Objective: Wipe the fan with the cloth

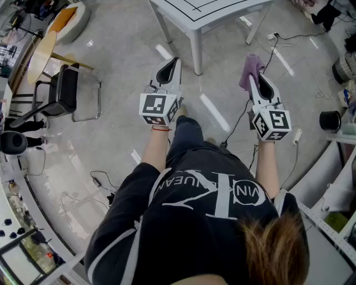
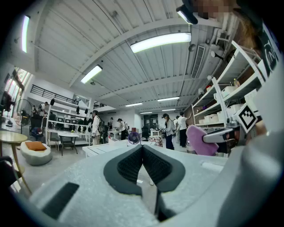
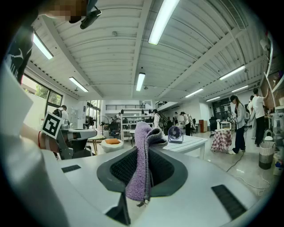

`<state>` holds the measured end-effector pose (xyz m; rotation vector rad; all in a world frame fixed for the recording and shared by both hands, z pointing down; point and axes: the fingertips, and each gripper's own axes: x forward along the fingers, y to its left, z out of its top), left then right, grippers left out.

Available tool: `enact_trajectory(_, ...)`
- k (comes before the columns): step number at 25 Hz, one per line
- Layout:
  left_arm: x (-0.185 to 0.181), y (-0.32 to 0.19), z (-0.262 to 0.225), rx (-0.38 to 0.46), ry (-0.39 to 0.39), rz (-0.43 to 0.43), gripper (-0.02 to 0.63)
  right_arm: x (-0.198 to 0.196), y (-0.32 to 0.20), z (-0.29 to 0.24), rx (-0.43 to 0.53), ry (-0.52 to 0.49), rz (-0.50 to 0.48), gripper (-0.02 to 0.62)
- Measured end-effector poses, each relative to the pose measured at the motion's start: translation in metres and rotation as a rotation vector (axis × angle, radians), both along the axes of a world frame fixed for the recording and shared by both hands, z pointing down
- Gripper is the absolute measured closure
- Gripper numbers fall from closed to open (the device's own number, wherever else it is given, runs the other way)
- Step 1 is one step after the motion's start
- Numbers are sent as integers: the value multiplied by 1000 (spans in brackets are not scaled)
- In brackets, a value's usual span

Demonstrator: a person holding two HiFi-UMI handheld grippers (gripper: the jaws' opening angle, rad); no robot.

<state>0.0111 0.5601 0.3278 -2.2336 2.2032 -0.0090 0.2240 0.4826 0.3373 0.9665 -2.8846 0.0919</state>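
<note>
Standing position, well back from the work. Both tools held out level over the floor point(image 1: 111, 55), side by side.

Left tool point(image 1: 174, 60): pads pressed fully together, nothing between them. Its own view confirms this, with the dark pads meeting at a point point(image 2: 142, 146).

Right tool point(image 1: 253, 78): clamped on the cloth point(image 1: 251, 65), a purple fleecy piece. It is pinched in a vertical fold between the pads point(image 3: 143, 159), with a tuft standing up past the tips and a short tail hanging below.

Fan point(image 3: 175, 133): small, upright, on the white tabletop point(image 3: 191, 142) ahead. Its round grille faces back toward the tools. Well apart from both; no contact. The head view catches only the tabletop's near edge and legs point(image 1: 194, 16), and the fan itself is out of that frame.

Key relation: from the right tool the fan sits straight ahead, a little right of the jaw line and slightly above the cloth tuft. From the left tool it sits almost dead on the jaw line point(image 2: 133, 138). Neither tool is clearly nearer. The right one carries the cloth, so I judge the approach is its job: forward, a touch rightward, cloth tuft leading into the grille face. The left tool could steady the base. Wiping not yet begun.

People stand in the background, away from the tabletop.
</note>
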Motion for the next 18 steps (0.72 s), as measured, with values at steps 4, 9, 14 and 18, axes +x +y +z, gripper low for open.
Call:
enact_trajectory(4, -8, -11, 2, -1, 3, 2, 595, -8, -10, 1, 1, 3, 1, 520)
enact_trajectory(9, -21, -25, 6, -12, 13, 5, 595, -19, -23, 4, -8, 15, 8, 520)
enact_trajectory(14, -40, -45, 12, -24, 24, 13, 595, -35, -42, 10, -27, 16, 20, 520)
enact_trajectory(18, -64, -64, 17, -28, 37, 20, 595, -52, -60, 16, -45, 9, 38, 518)
